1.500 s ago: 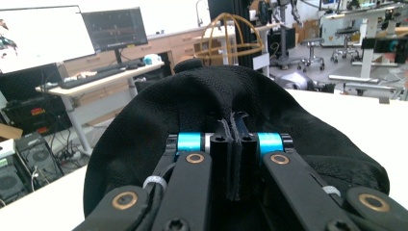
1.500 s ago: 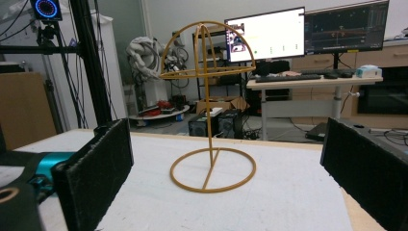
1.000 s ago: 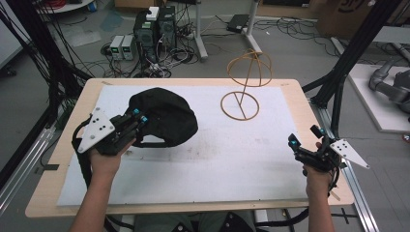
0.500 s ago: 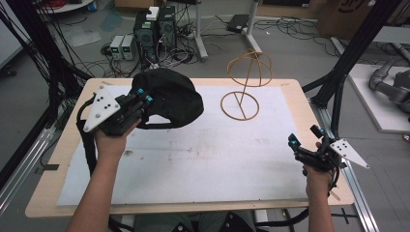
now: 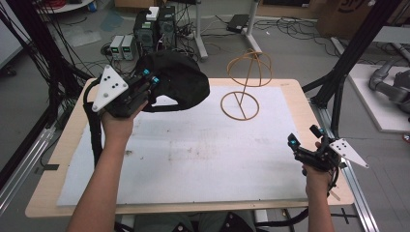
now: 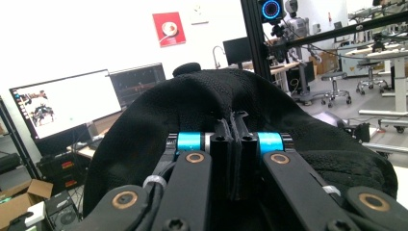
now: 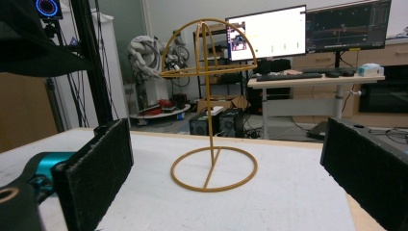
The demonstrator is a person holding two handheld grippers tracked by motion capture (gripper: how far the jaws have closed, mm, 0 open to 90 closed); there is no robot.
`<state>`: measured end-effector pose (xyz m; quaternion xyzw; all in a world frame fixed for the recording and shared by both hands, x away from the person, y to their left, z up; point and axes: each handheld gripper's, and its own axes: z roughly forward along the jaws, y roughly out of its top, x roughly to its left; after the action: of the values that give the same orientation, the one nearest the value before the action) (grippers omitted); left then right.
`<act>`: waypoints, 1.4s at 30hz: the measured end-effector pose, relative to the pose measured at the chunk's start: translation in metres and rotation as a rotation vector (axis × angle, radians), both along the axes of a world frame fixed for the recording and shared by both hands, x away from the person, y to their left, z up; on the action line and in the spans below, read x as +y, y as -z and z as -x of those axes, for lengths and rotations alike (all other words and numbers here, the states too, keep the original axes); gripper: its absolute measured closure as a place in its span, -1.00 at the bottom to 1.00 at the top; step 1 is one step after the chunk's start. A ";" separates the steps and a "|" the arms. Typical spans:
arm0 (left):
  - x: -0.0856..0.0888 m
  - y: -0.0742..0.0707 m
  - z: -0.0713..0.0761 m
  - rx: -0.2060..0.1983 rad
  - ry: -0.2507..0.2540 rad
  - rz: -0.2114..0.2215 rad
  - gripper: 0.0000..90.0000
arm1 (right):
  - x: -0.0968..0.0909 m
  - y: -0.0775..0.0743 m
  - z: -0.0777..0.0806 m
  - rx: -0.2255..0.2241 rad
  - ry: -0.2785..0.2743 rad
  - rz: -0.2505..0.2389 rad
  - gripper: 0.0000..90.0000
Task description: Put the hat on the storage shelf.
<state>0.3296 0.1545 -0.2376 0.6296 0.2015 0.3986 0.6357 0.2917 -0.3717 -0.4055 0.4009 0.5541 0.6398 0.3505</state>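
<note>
Risk: the black hat is hanging from a narrow pinch at its edge, so in my judgement it could be slipping free if the fabric is sliding between the jaws; the likely goal, judged from the layout, is seating it on the wire hat stand.
Second risk: the stand is looking light and thin; a sideways brush from the drooping hat could be tipping it or pushing it along the counter.
Third risk: the soft crown is sagging, so the opening may be arriving folded and catching on the dome wires instead of dropping over them.
Left gripper: the left gripper is sitting in the upper left of the high view, lifted above the counter; in the left gripper view the left gripper is showing its jaws pressed together on a fold of the black hat, pinching the fabric.
Hat versus gripper: the hat is bulging beyond the jaw tips, toward the centre top of the high view, clear of the counter surface as far as I can judge.
Hat versus stand: the hat is hanging left of the stand, near it but apart.
Right gripper: the right gripper is waiting at the lower right, jaws spread wide and holding nothing; in the right gripper view the right gripper is facing the wire hat stand.
</note>
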 end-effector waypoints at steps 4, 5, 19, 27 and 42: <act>-0.008 -0.006 -0.008 -0.001 -0.001 -0.009 0.96 | 0.000 0.000 0.000 0.001 -0.003 -0.003 -0.92; -0.011 -0.007 -0.010 -0.002 0.000 -0.008 0.96 | 0.000 0.000 0.000 0.001 -0.003 -0.003 -0.92; -0.040 -0.022 -0.039 -0.001 0.021 -0.024 0.96 | -0.002 0.001 -0.001 0.003 0.003 -0.007 -0.92; -0.057 -0.032 -0.055 -0.008 0.025 -0.026 0.96 | -0.004 0.003 -0.001 0.006 0.004 -0.009 -0.92; -0.095 -0.043 -0.094 -0.011 -0.001 0.000 0.96 | -0.008 0.006 -0.002 0.021 0.011 -0.011 -0.92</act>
<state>0.4236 0.0597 -0.1948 0.6274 0.1981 0.4024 0.6366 0.2939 -0.3801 -0.4119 0.4124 0.5520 0.6368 0.3461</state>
